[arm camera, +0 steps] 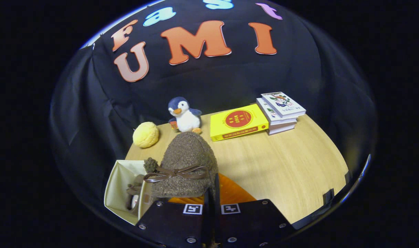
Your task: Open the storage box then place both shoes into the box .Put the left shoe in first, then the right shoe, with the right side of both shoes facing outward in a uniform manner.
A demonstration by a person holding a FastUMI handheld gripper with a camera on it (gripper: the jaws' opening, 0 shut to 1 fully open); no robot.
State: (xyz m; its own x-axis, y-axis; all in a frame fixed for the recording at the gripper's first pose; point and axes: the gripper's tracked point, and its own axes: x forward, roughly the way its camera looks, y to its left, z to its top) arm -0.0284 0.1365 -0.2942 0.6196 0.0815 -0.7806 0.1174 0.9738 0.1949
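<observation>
A brown fuzzy shoe [185, 155] with a brown ribbon bow hangs in the air just ahead of my fingers, toe pointing away, its orange lining showing on the right. My gripper [212, 181] is shut on the shoe's side wall near the opening. Below and to the left of the held shoe stands the open cream storage box [115, 193]. A second brown shoe [133, 193] with a bow lies inside it, partly hidden by the held shoe and the gripper body.
On the wooden table [285, 165], beyond the shoe, are a penguin plush [184, 115] and a yellow fuzzy ball [145, 134]. A yellow book [237, 121] and a stack of white books [280, 112] lie at the far right.
</observation>
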